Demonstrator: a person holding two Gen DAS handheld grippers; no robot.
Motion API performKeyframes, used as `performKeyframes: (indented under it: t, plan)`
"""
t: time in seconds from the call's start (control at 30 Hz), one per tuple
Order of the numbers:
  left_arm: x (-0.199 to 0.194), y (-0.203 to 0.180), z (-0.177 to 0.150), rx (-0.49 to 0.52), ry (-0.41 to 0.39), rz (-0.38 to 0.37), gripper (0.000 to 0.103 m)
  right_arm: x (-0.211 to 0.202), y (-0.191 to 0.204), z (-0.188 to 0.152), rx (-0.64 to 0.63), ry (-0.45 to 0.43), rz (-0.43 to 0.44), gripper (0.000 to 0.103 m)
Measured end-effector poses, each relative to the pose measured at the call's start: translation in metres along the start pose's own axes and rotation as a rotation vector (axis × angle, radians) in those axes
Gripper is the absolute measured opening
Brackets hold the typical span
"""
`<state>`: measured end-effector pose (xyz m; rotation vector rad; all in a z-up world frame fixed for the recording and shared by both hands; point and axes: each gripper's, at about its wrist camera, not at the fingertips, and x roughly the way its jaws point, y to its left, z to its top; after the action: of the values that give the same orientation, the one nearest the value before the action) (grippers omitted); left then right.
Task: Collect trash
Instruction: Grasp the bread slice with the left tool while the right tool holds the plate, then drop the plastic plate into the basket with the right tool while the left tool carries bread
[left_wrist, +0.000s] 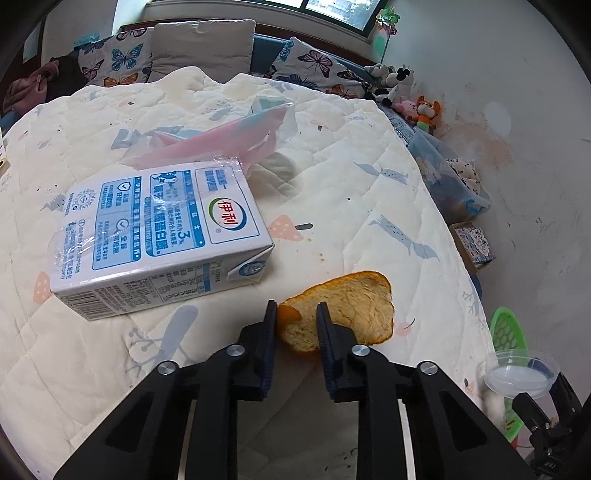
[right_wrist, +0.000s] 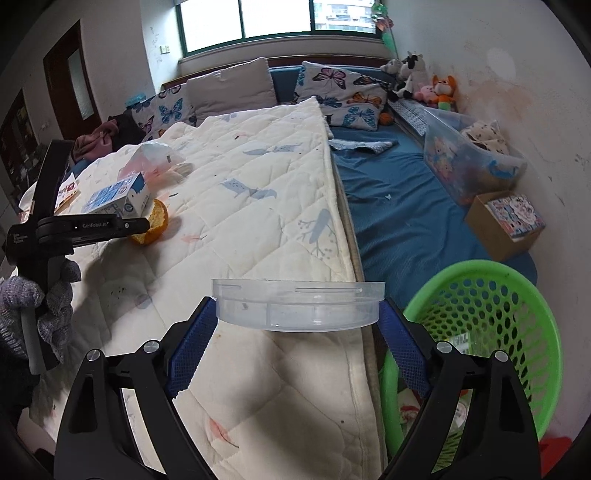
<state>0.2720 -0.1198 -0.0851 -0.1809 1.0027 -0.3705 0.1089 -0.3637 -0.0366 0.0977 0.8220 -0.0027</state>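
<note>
Two grippers in view. Left gripper has its narrow jaws pinching the near end of a torn orange-crusted bread slice lying on the cream quilted bedspread, beside a blue-white milk carton. Right gripper grasps a clear round plastic lid across its width, near the green mesh basket.
</note>
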Motion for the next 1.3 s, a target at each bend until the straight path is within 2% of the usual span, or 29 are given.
performKeyframes:
  t: [0.13, 0.3, 0.43, 0.67, 0.77, 0.97, 1.13, 1.3]
  plan:
    - [-0.004, 0.004, -0.003, 0.005, -0.014, -0.004, 0.009, -0.010, -0.008, -0.006, 0.032, -0.017, -0.014, 0.087]
    - [-0.020, -0.004, -0.009, 0.059, -0.058, 0.002, 0.007, -0.015, -0.017, -0.014, 0.045, -0.008, -0.031, 0.087]
    - [-0.040, -0.023, -0.014, 0.121, -0.105, -0.015, 0.007, -0.025, -0.022, -0.021, 0.040, -0.033, -0.088, 0.087]
    - [-0.069, -0.078, -0.025, 0.245, -0.133, -0.140, 0.006, -0.041, -0.066, -0.036, 0.137, -0.058, -0.255, 0.087]
    - [-0.078, -0.107, -0.031, 0.304, -0.152, -0.203, 0.006, -0.044, -0.090, -0.050, 0.191, -0.032, -0.321, 0.088]
    - [-0.082, -0.165, -0.035, 0.370, -0.140, -0.316, 0.006, -0.046, -0.117, -0.080, 0.249, 0.019, -0.348, 0.088]
    - [-0.081, -0.206, -0.040, 0.432, -0.136, -0.356, 0.006, -0.056, -0.125, -0.098, 0.287, 0.024, -0.342, 0.088]
    - [-0.072, -0.240, -0.045, 0.463, -0.091, -0.390, 0.006, -0.077, -0.130, -0.106, 0.305, -0.014, -0.340, 0.088]
